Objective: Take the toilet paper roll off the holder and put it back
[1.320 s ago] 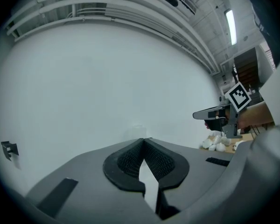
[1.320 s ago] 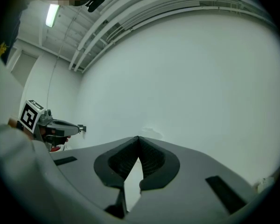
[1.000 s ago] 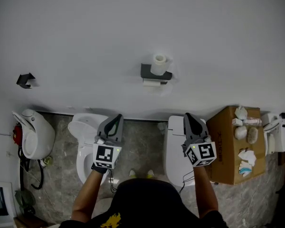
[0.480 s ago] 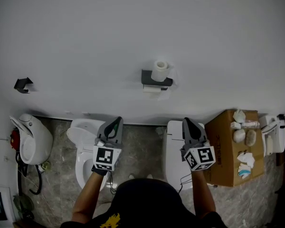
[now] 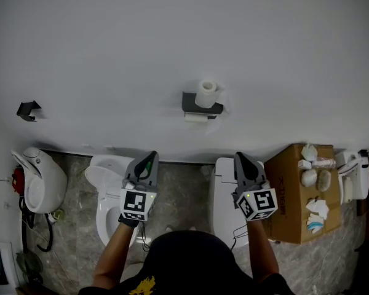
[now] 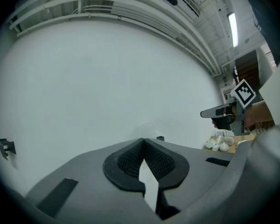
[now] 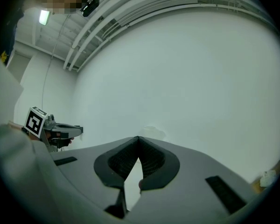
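Note:
A white toilet paper roll (image 5: 206, 93) stands upright on a dark wall holder (image 5: 200, 106) in the middle of the white wall, a sheet hanging below it. My left gripper (image 5: 151, 157) and right gripper (image 5: 238, 157) are held low and apart, well below the holder, both pointing toward the wall. Both are shut with nothing between the jaws. In the left gripper view the closed tips (image 6: 143, 139) meet, and the holder's dark edge (image 6: 160, 138) peeks over them. In the right gripper view the closed tips (image 7: 138, 137) point at a faint pale patch on the wall.
Below the wall stand a white toilet (image 5: 111, 192) under my left arm, a white unit (image 5: 224, 198) under my right arm, and a urinal (image 5: 38, 179) at far left. A cardboard box (image 5: 298, 189) topped with crumpled paper sits at right. A small black bracket (image 5: 27, 110) hangs on the left wall.
The view has shifted a little over the second; the holder and roll sit slightly higher in the picture. Both grippers stay shut and in nearly the same places.

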The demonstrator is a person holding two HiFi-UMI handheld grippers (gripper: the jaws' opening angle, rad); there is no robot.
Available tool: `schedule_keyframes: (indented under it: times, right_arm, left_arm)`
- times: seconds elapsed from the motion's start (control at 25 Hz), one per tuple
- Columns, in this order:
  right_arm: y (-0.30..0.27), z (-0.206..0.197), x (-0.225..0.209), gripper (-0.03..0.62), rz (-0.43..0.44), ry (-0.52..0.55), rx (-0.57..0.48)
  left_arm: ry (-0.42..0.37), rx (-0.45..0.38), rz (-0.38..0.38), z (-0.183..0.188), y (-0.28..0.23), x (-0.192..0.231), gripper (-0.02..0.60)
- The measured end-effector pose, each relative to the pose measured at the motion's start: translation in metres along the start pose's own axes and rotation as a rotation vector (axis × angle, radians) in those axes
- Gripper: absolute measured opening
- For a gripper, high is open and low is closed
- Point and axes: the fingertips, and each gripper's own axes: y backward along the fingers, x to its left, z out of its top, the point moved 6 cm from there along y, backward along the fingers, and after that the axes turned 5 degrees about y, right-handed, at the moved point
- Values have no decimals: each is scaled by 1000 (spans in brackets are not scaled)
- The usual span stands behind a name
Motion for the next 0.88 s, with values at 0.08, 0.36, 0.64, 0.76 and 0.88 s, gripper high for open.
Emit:
schedule_keyframes:
  times: [0.08,0.36,0.64,0.76,0.88]
  right_arm:
    - [-2,-1,0,0,6,3,3]
    - [-7,-2,0,0,26,7,4]
    - [-7,0,-2,0,17,11,-6]
    - [-7,0,-2,2,19,7,-6]
    - [-7,0,-1,1,21,4,-8]
  left_arm:
    - [4,-4,4,0,-2,0,15]
    - [36,-18,17,3,-3,3,15]
    - [30,-10,21,1,-3,6,15]
    - [28,-3,22,-4,-2,8,15]
    - [23,-2,22,-4,-2,9,15]
